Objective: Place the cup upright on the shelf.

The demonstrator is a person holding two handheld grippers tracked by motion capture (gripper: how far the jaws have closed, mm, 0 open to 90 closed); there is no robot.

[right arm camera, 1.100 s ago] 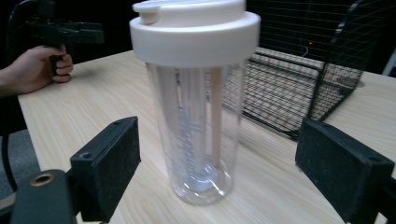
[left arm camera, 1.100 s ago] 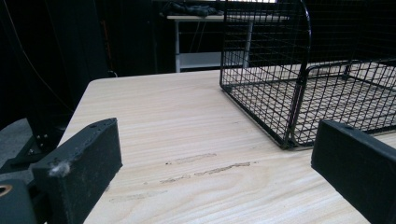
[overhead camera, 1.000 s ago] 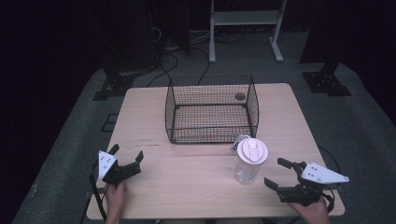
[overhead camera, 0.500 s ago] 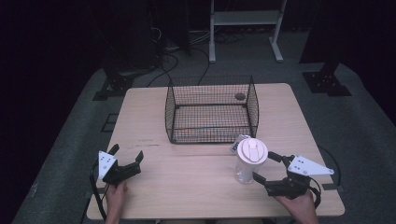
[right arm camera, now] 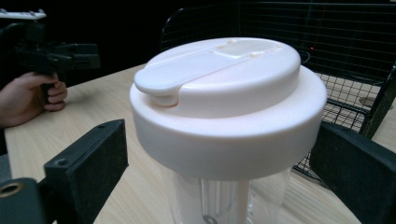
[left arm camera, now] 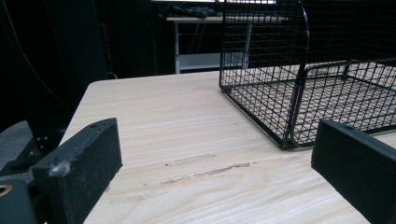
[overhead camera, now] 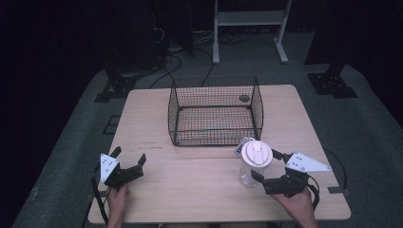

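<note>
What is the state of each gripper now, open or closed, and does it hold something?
Left gripper: open, holding nothing.
Right gripper: its jaws have just been opening; now open on either side of the white-lidded jar, not gripping it.

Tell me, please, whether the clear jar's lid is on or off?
On: the white lid caps the upright clear jar, its flip tab lying flat.

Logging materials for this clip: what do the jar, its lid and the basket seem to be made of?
Jar: clear, probably plastic, since the table shows through its wall. Lid: opaque cream-white plastic, smooth matte, moulded flip tab. Basket: thin wire mesh, black, likely coated metal, with the grid open all round.
</note>
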